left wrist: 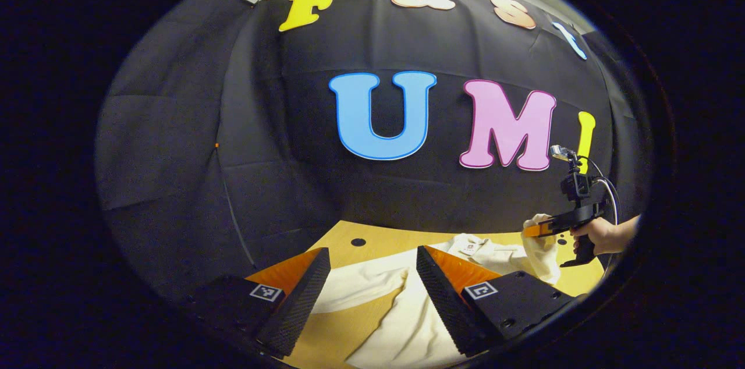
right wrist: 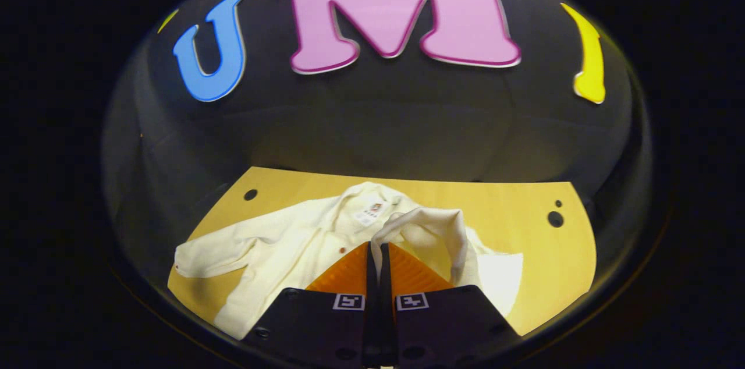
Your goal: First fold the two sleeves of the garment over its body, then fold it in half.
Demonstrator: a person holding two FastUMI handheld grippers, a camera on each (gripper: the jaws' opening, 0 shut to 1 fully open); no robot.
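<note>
Cream cloth nearest me: in the left gripper view my left gripper (left wrist: 372, 276) hangs with its fingers spread wide, nothing between them, and the garment (left wrist: 401, 311) lies on the table just beyond and below the gap.
Left sleeve: in the right gripper view it lies flat, stretched out to the left across the wooden table (right wrist: 541, 241), not folded over the body.
Right gripper: in the right gripper view my right gripper (right wrist: 377, 252) has its fingers pressed together, pinching the right sleeve (right wrist: 433, 223) at its cuff.
Right sleeve: it is lifted off the table and loops up from the garment's right side to my fingertips, above the body.
Garment body: it lies spread in the middle of the table, front up, just past my right fingertips, collar and label at the far end.
Across the table: in the left gripper view my right hand (left wrist: 599, 235) holds the other tool at the far right, cream cloth hanging from its tip.
Table holes: dark round holes sit near the far corners.
Far: black cloth wall.
</note>
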